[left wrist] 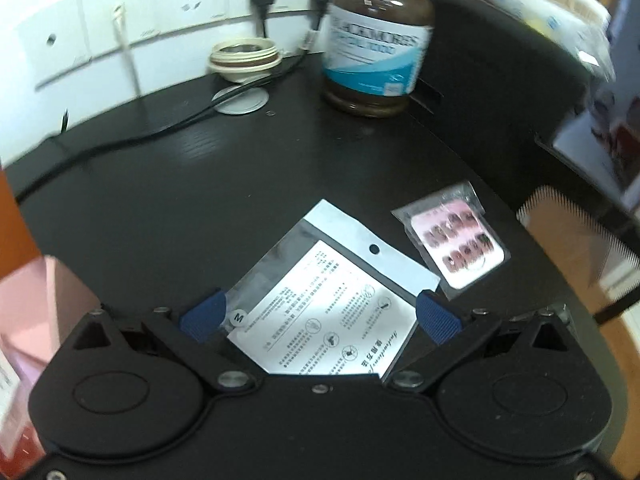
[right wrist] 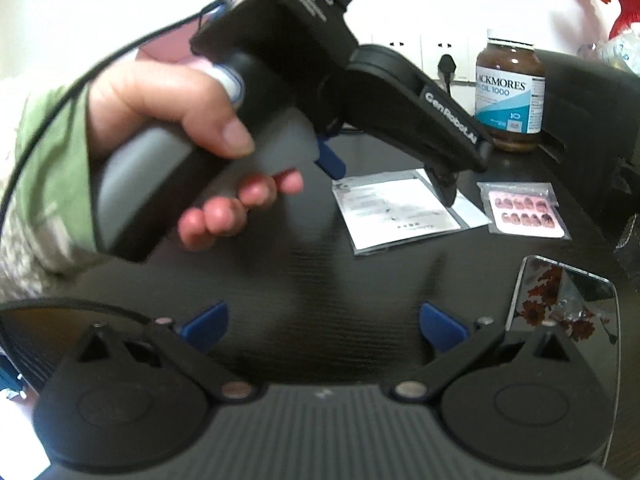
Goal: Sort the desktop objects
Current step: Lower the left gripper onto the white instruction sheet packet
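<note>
The sachet [left wrist: 332,300] is a flat, glossy plastic packet with a white header strip, a punched hang hole and a printed paper insert. It lies skewed on the dark, fine-grained surface [left wrist: 192,184]. A small round "M" sticker sits at its near-left edge.

The left tongs [left wrist: 320,316] stand wide open, the ribbed blue pads [left wrist: 438,316] spread to either side of the sachet — it lies between them, low over the surface; whether a pad touches it cannot be told. In the right wrist view one tip comes down over the sachet's header end [right wrist: 448,192], and the left hand [right wrist: 168,112] wraps the grey handle.

Just right of the sachet, slightly apart, lies the nail pack [left wrist: 456,240]: a clear sleeve over a pink card with two rows of dark press-on nails. Beyond stands a brown bottle [left wrist: 376,36], round, with a blue-and-white label. Left of it, a cream ringed lid [left wrist: 244,56] sits by a black cable [left wrist: 132,140].

The right tongs [right wrist: 324,324] are also wide open and hold nothing — they hang well short of the sachet, over bare surface. A rounded mirror [right wrist: 568,312] lies beside their right finger.
</note>
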The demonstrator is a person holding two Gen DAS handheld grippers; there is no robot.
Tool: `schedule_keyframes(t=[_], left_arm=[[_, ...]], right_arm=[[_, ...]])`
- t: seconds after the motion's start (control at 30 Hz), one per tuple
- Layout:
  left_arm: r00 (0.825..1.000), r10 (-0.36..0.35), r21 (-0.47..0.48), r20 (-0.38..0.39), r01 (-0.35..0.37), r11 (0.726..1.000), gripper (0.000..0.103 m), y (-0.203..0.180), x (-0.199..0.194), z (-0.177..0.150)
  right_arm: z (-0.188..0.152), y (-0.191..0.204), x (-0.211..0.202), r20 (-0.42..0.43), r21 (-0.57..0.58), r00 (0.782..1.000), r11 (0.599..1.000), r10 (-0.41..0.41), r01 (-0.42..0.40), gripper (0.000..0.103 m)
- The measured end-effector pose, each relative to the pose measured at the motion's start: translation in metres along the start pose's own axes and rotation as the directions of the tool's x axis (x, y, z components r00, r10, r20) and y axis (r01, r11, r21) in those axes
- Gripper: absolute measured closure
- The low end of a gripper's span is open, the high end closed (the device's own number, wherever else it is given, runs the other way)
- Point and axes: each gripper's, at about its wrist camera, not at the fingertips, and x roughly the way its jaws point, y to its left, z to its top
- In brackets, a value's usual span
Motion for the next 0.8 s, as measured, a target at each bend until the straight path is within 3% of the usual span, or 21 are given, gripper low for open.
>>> schedule_keyframes(t=[0.17, 0.23, 0.43, 0.6, 0.8], left_arm=[[1.0, 0.009, -0.001, 0.012, -0.009, 1.0, 0.0, 0.011, -0.002, 0.006], [1.0, -0.025, 0.002, 0.012, 0.025, 1.0, 0.0, 0.015, -0.001, 0.01], [0.999, -0.028, -0.08, -0.023, 0.026, 0.996, 0.0, 0.026, 0.009, 0.006], [0.996, -0.087, -0.09, -0.009, 0.086, 0.992, 0.0, 0.033, -0.006, 0.005], [0.996, -0.075, -0.056, -0.042, 0.072, 0.996, 0.0, 0.027, 0.001, 0.003]], right_arm=[[-0.001, 0.0, 0.0, -0.001, -0.002, 1.0, 1.0, -0.004, 0.004, 0.001], [-0.001, 0.0, 0.0, 0.002, 0.001, 1.0, 1.0, -0.002, 0.002, 0.001], [0.0, -0.001, 0.0, 0.0, 0.0, 1.0, 1.0, 0.004, -0.004, 0.001], [-0.001, -0.001, 0.0, 0.003, -0.002, 1.0, 1.0, 0.009, -0.009, 0.001], [0.0, 0.0, 0.0, 0.009, 0.011, 1.0, 1.0, 0.021, -0.021, 0.001]])
